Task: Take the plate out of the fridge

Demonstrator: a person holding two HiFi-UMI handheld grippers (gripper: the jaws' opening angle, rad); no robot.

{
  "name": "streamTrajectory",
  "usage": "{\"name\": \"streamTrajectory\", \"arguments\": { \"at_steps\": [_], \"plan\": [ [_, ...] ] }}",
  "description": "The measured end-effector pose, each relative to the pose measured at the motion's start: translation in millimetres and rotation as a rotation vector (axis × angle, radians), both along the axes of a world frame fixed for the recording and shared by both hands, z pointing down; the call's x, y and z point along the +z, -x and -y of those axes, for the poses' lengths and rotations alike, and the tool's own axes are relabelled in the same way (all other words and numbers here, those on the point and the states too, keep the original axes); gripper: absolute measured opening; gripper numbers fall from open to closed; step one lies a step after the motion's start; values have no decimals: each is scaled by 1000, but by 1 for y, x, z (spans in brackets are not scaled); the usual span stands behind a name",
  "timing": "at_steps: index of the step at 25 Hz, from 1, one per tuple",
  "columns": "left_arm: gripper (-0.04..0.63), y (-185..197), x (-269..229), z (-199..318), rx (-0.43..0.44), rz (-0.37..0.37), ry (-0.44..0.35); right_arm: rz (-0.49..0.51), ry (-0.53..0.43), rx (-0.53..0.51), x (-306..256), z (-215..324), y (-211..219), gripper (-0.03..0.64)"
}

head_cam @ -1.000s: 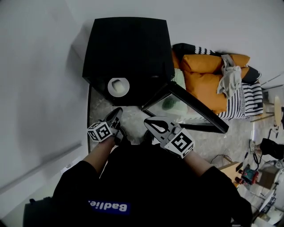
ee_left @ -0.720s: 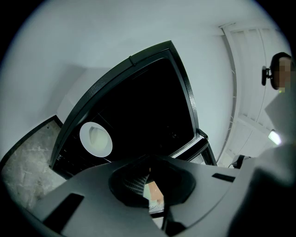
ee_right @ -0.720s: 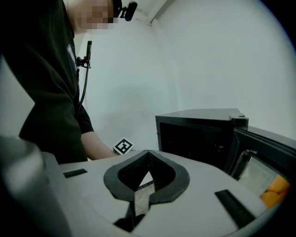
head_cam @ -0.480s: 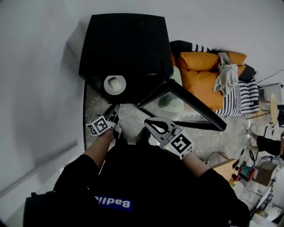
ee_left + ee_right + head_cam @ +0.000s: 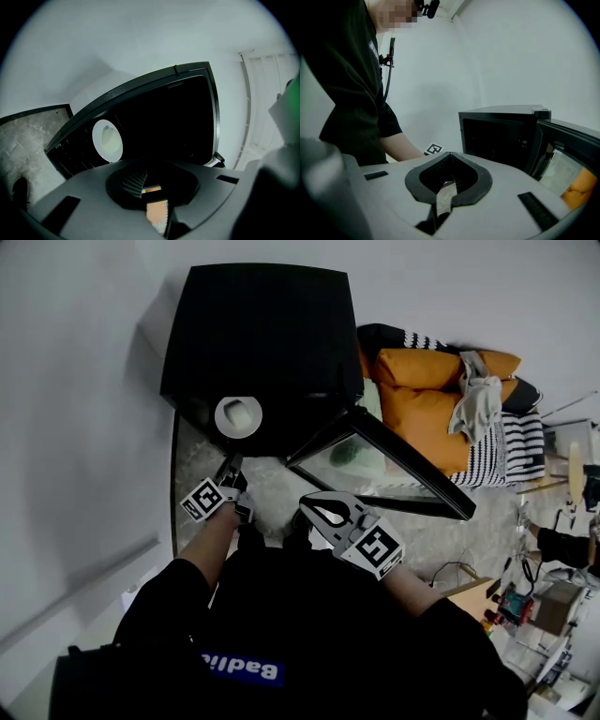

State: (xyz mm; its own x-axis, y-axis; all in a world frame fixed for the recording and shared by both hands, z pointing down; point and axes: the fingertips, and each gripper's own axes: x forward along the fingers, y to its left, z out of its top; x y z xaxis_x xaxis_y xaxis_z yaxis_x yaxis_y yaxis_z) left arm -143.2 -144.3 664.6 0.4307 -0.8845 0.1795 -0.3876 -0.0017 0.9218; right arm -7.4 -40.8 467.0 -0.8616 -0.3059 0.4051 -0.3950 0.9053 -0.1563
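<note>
A white plate point(image 5: 238, 416) point(image 5: 108, 139) stands inside the front opening of the small black fridge point(image 5: 262, 343), at its left side. The fridge door point(image 5: 394, 465) hangs open to the right. My left gripper point(image 5: 229, 468) point(image 5: 151, 163) points at the fridge just short of the plate and does not touch it. Its jaws have just been opening, a narrow gap shows, and nothing is between them. My right gripper point(image 5: 317, 510) point(image 5: 450, 153) is held back in front of the open door, shut and empty.
An orange sofa point(image 5: 431, 399) with striped cloth and a grey garment stands right of the fridge. A white wall point(image 5: 75, 427) runs along the left. Speckled floor point(image 5: 272, 491) lies before the fridge. Boxes and small clutter point(image 5: 534, 606) sit at the far right.
My left gripper has moved closer to the fridge, toward the plate, and rolled a little. The right gripper has stayed where it was.
</note>
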Motion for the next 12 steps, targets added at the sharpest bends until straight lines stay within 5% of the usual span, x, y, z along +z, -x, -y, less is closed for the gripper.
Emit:
{"name": "streamTrajectory", "arguments": {
  "at_steps": [12],
  "plan": [
    [61,8,26,17,-106,-81,9,-14,39,2,13,-4,-13,11]
  ]
}}
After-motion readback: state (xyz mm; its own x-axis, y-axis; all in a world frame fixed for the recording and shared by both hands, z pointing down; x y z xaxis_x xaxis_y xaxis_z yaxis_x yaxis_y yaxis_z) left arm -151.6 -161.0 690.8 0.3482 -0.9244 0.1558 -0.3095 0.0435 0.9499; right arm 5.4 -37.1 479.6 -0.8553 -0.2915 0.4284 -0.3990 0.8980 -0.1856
